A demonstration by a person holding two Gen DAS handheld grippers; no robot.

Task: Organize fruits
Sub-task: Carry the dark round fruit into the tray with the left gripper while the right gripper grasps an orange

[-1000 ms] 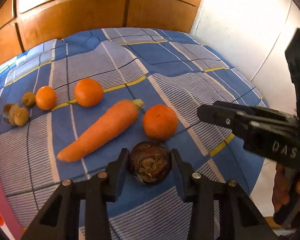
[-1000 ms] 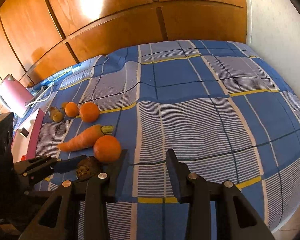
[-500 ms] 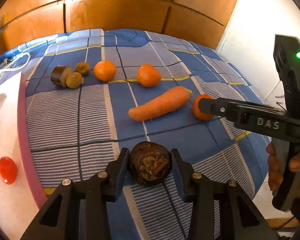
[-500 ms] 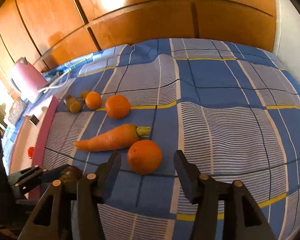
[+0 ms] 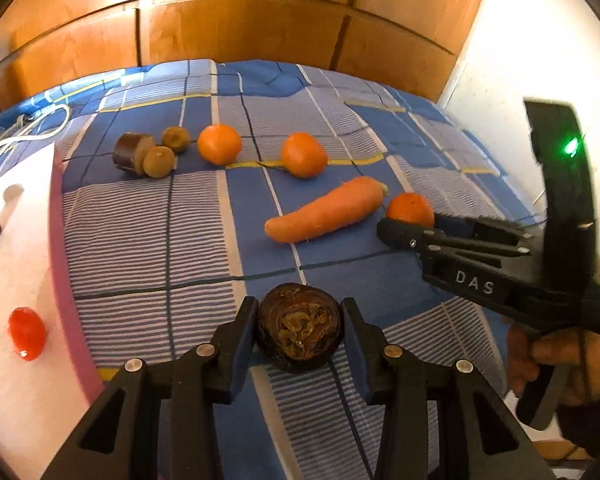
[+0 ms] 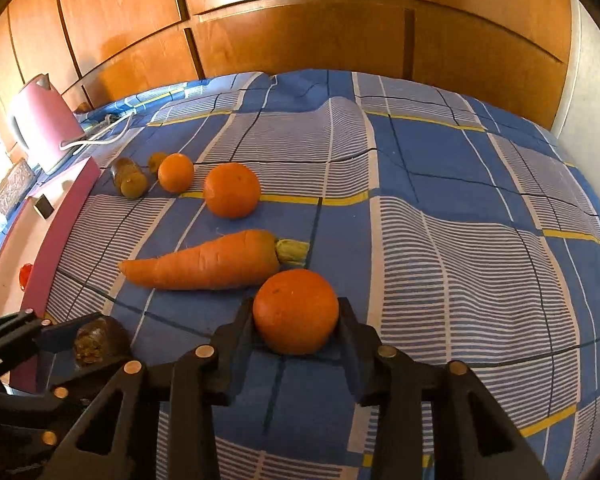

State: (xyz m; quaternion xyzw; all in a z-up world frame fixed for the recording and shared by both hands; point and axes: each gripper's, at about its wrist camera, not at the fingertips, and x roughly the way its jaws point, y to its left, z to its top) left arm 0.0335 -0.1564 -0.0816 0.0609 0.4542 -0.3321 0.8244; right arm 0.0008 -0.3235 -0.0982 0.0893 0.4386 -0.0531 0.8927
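The left claw (image 5: 300, 334) is clamped on a dark brown round fruit with a shrivelled, crinkled face (image 5: 300, 332), both finger pads pressed to its sides, low over the blue plaid bedsheet with white stripes and yellow lines (image 5: 148, 240). Whether the fruit touches the sheet cannot be told.

The right claw (image 6: 296, 316) sits around a round orange tangerine (image 6: 296, 312) that rests on the sheet — each finger is against a flank of the fruit. Just beyond it lies a long orange carrot with a pale green stub (image 6: 208, 266), its thick end nearly touching the tangerine.

Further back, along a yellow line in the cloth, stand a second tangerine (image 6: 232, 190) and a smaller one (image 6: 176, 172). To their left is a cluster of two small brownish-green round fruits (image 5: 166, 152) and a short dark brown cylinder-shaped piece (image 5: 126, 152), the nearer round fruit touching the cylinder.

Left of the bed is a white surface with a pink edge (image 5: 12, 280), carrying a small red oval object (image 5: 26, 334). A pink electric kettle (image 6: 40, 120) stands behind — near wooden wardrobe panels (image 6: 300, 32).
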